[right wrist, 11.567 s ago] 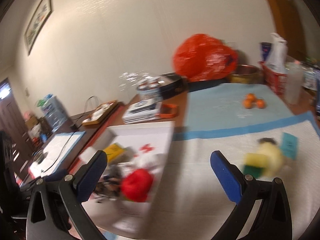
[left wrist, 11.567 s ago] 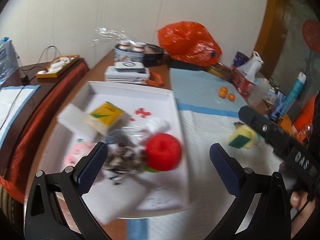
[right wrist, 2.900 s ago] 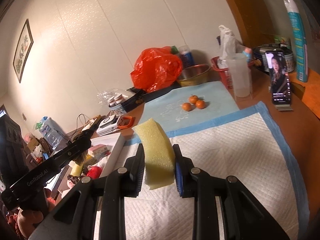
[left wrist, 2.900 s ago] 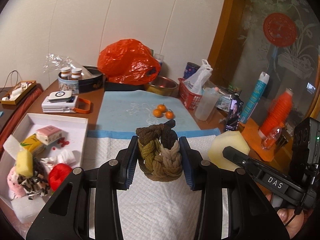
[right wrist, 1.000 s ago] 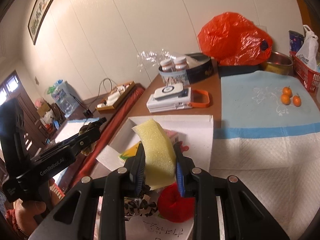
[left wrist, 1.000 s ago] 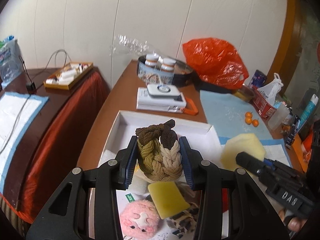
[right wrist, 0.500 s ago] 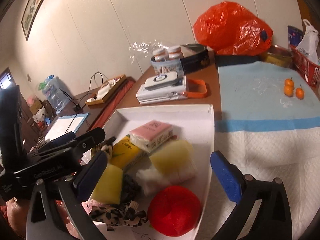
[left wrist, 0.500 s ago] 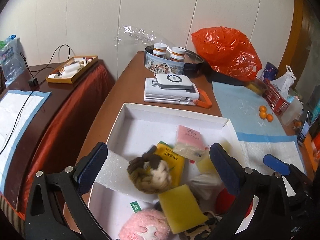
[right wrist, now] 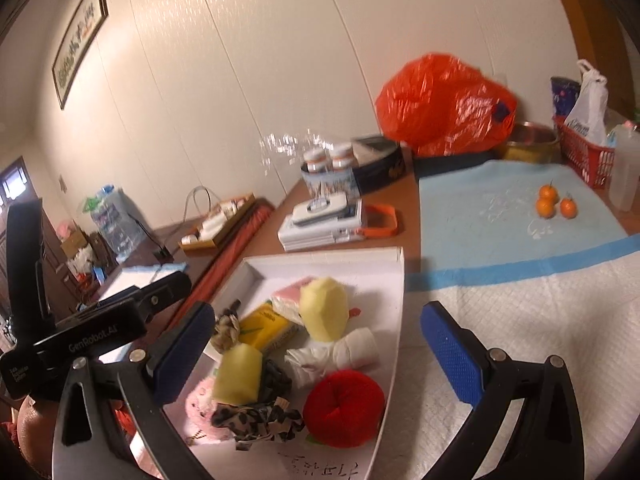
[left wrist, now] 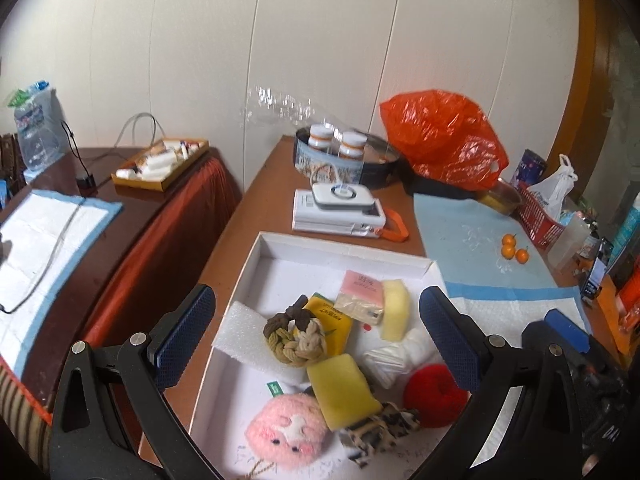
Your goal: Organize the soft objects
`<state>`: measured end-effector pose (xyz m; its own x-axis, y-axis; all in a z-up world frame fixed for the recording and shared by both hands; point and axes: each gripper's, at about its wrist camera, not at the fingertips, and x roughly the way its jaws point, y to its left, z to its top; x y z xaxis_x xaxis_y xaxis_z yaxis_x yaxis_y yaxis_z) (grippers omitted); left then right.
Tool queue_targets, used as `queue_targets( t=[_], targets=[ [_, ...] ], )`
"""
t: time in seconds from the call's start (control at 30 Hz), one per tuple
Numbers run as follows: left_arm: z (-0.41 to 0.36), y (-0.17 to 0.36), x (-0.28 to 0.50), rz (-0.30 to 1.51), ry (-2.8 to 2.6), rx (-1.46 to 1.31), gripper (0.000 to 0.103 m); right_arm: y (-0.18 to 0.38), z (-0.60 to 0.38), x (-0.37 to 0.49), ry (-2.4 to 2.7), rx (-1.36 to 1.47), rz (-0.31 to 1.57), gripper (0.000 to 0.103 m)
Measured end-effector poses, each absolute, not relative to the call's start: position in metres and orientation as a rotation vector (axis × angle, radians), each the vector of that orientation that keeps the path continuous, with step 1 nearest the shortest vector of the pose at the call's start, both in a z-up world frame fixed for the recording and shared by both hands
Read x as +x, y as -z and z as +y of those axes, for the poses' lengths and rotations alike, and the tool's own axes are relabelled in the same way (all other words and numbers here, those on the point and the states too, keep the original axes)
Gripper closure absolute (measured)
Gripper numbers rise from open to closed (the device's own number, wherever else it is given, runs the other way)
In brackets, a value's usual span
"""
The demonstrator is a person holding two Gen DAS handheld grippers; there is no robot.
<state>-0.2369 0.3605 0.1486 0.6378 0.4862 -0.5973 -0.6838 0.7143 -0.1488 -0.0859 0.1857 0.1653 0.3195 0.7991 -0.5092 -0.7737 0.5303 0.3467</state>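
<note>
A white box [left wrist: 340, 248] [right wrist: 396, 280] holds several soft things. The brown braided knot [left wrist: 294, 338] [right wrist: 225, 330] lies in it beside a yellow pack. The pale yellow sponge [left wrist: 394, 308] [right wrist: 323, 312] lies toward the box's right side. A second yellow sponge [left wrist: 344, 390], a pink plush [left wrist: 286, 430], a red ball [left wrist: 434, 394] [right wrist: 344, 402] and a leopard scrunchie [right wrist: 256, 420] lie nearer me. My left gripper [left wrist: 316, 338] is open and empty above the box. My right gripper [right wrist: 316, 348] is open and empty over the box's near right edge.
A white quilted pad [right wrist: 520, 320] with a blue border lies right of the box. Three small oranges [left wrist: 512, 248] sit on a light blue mat. White devices [left wrist: 340, 210], a tin with jars [left wrist: 340, 156], an orange bag [left wrist: 444, 136] and a red basket [right wrist: 584, 152] stand behind.
Both grippers opened about half a second ago, dropping the knot and the sponge into the box. Since then both have drawn back slightly, staying open.
</note>
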Motion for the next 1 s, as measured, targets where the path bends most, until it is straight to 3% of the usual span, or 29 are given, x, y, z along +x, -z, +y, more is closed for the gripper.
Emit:
queue_targets(
  t=[0.47,1.0],
  targets=[
    [0.25,-0.206,-0.262,0.497,-0.852,-0.323,0.0,-0.228,0.097,-0.091,-0.896,-0.005,0.454,0.0],
    [0.156,-0.208,-0.222,0.568,-0.841,-0.366,0.0,-0.228,-0.023,-0.047,-0.83,0.12,0.484,0.0]
  ],
)
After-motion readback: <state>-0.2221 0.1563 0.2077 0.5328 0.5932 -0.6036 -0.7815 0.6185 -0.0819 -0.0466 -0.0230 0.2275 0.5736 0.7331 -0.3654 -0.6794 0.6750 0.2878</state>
